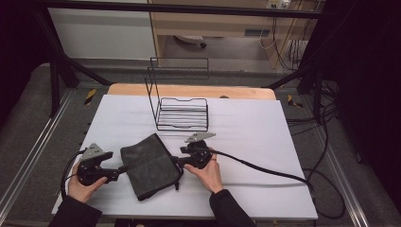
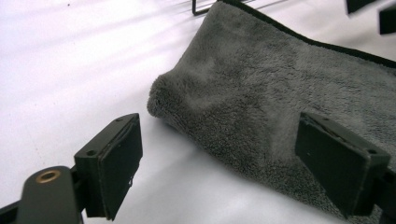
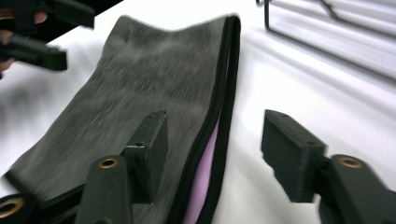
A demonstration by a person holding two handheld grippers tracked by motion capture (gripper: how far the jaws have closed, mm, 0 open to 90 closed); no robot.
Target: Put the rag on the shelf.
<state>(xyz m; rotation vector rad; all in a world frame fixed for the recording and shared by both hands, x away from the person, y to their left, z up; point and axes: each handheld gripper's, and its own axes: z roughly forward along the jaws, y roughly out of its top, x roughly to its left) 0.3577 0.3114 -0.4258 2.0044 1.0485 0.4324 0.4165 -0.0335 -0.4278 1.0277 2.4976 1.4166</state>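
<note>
Centrally, a folded grey towel (image 1: 149, 165) lies flat on the white sheet (image 1: 255, 142) covering the bench, in front of a black wire rack (image 1: 182, 113) that stands apart from it toward the far edge. The towel has a dark bound hem, and in the right gripper view (image 3: 154, 93) a pale purple layer shows inside the fold along that hem.

At the towel's left side sits the left tool (image 1: 118, 173), held level in the person's left hand (image 1: 84, 187). In the left gripper view its jaws stand wide apart, the towel's rounded folded edge (image 2: 261, 107) lying between them; one pad is over the bare sheet beside the towel, the other is over the cloth, and neither presses on it.

At the towel's right side sits the right tool (image 1: 178, 161), held in the right hand (image 1: 208, 174). Its jaws are open and straddle the hemmed edge; one pad is above the towel's top face, the other is off to the side over the sheet. Nothing is gripped.

A black cable (image 1: 265, 169) trails from the right tool away from the towel.
</note>
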